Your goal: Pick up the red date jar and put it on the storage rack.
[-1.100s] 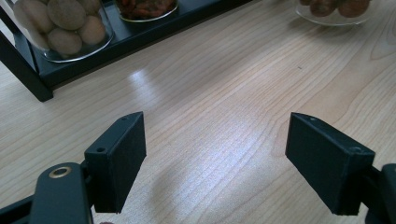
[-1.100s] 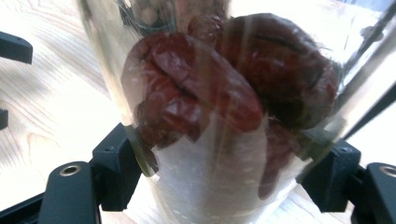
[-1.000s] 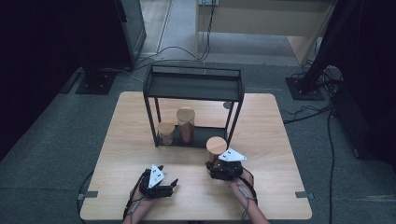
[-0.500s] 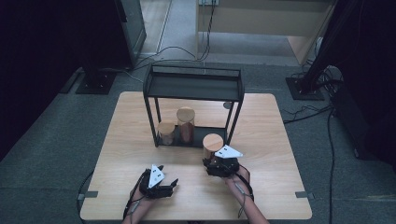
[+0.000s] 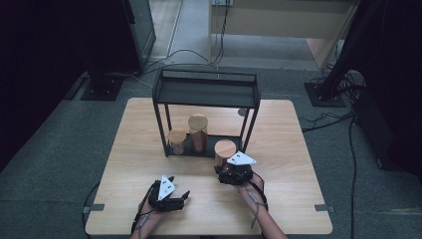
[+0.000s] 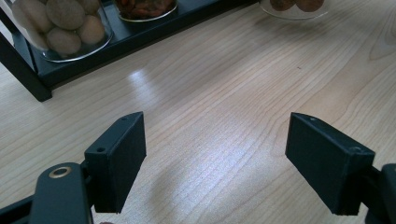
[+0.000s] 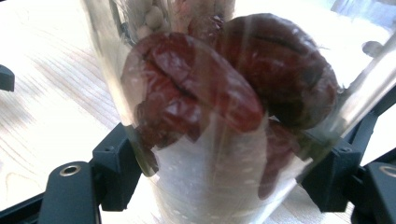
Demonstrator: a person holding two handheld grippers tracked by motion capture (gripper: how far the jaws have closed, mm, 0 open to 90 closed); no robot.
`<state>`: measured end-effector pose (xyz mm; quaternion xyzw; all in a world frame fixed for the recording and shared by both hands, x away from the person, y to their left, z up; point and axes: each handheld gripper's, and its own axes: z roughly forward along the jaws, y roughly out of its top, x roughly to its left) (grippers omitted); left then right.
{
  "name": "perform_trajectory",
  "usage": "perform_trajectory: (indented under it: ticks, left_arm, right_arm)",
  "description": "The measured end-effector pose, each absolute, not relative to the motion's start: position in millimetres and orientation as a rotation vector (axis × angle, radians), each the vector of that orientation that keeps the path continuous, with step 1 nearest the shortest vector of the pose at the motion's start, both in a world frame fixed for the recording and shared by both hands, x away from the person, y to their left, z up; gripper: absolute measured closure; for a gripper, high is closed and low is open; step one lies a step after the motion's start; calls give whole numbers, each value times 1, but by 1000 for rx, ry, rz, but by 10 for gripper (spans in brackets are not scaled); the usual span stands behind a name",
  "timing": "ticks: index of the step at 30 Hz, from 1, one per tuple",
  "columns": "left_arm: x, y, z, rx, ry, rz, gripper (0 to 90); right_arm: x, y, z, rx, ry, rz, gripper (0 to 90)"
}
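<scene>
- Glass jar (image 5: 225, 152) with wooden lid, dark red dried fruit inside, clamped between right gripper (image 5: 233, 169) jaws, just in front of black rack (image 5: 206, 94), right end.
- Left gripper (image 5: 168, 195) jaws spread wide, nothing held, over bare wooden table (image 5: 288, 199).
- Two more jars (image 5: 189, 134) sit on rack's bottom shelf.

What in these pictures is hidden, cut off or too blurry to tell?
- Held jar, right gripper view: its lid and base are cut off by the frame edges, and glare on the glass blurs the dark red fruit inside.
- Right gripper, high view: the grey plate covers its jaws.
- Two jars on the rack, left gripper view: both are cut by the top edge.
- Small grey thing behind the rack, high view: too small to identify.
</scene>
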<state>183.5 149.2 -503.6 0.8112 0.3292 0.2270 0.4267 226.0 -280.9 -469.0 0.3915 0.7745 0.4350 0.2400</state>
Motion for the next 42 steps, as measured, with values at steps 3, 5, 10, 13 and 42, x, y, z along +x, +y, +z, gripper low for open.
perform_trajectory:
  ticks: [3, 5, 10, 13, 42]
  left_arm:
    - [184, 149, -503, 2029, 821, 567, 202]
    - [184, 149, -504, 2027, 822, 566, 202]
    - [184, 150, -504, 2026, 822, 566, 202]
    - [184, 150, -504, 2026, 823, 565, 202]
    - [185, 151, -504, 2020, 830, 552, 202]
  right_arm:
    - [229, -279, -469, 1076, 2120, 1186, 248]
    - [229, -278, -469, 1079, 2120, 1185, 248]
    - [235, -274, -468, 1083, 2107, 1173, 247]
    - [237, -273, -468, 1086, 2104, 1171, 248]
    - [258, -258, -461, 1132, 2044, 1183, 247]
